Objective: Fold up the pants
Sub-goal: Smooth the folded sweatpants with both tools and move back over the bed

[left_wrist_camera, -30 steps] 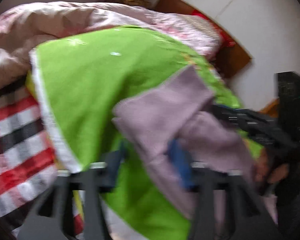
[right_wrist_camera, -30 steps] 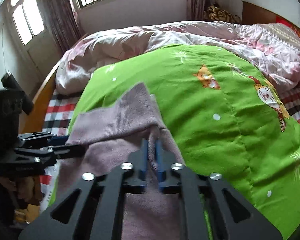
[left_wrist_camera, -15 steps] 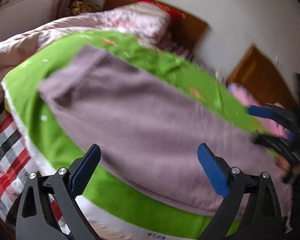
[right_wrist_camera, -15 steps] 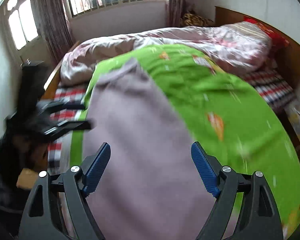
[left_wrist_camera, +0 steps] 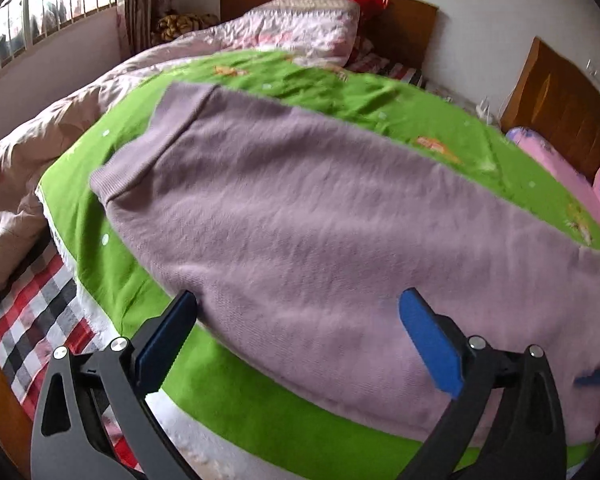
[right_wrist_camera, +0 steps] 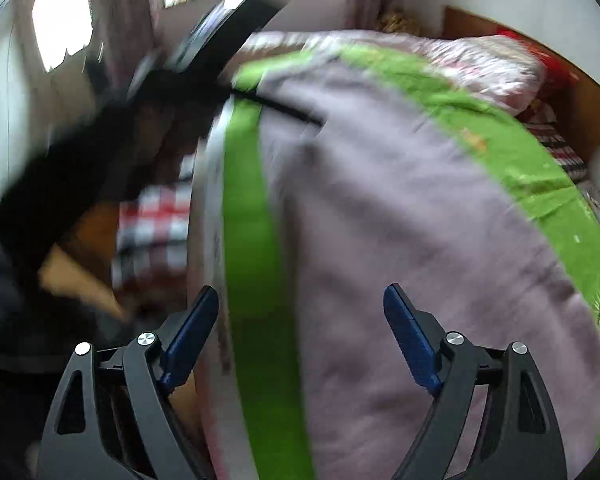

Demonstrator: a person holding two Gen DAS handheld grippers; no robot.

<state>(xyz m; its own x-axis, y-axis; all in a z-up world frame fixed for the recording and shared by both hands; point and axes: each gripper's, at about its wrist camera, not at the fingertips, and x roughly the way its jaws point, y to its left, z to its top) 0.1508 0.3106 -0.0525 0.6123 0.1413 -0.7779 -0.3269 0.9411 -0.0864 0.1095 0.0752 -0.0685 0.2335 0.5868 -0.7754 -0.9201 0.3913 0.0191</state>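
Note:
The mauve knitted pants (left_wrist_camera: 320, 216) lie flat and lengthwise on a green blanket (left_wrist_camera: 340, 92), waistband end at the far left. My left gripper (left_wrist_camera: 298, 296) hovers over their near edge, jaws opening wide, with only the lying fabric below them and nothing pinched. In the right wrist view the pants (right_wrist_camera: 400, 220) run up the picture beside a strip of green blanket (right_wrist_camera: 248, 240). My right gripper (right_wrist_camera: 300, 292) stands open above that edge, holding nothing. A blurred black shape at upper left is the left gripper (right_wrist_camera: 220, 32). A blue blur at the left view's right edge is a right fingertip (left_wrist_camera: 596, 378).
A crumpled pink quilt (left_wrist_camera: 40, 148) lies behind and left of the blanket. A red, black and white checked sheet (left_wrist_camera: 32, 312) shows at the bed's near left edge. A wooden headboard (left_wrist_camera: 400, 20) and pink bedding (left_wrist_camera: 560, 176) stand at the right, with a window (right_wrist_camera: 60, 20) behind.
A second ago both grippers were closed on folds of the pants. Both have let go and opened wide, and the pants now lie spread flat. The right view has swung left and blurred.

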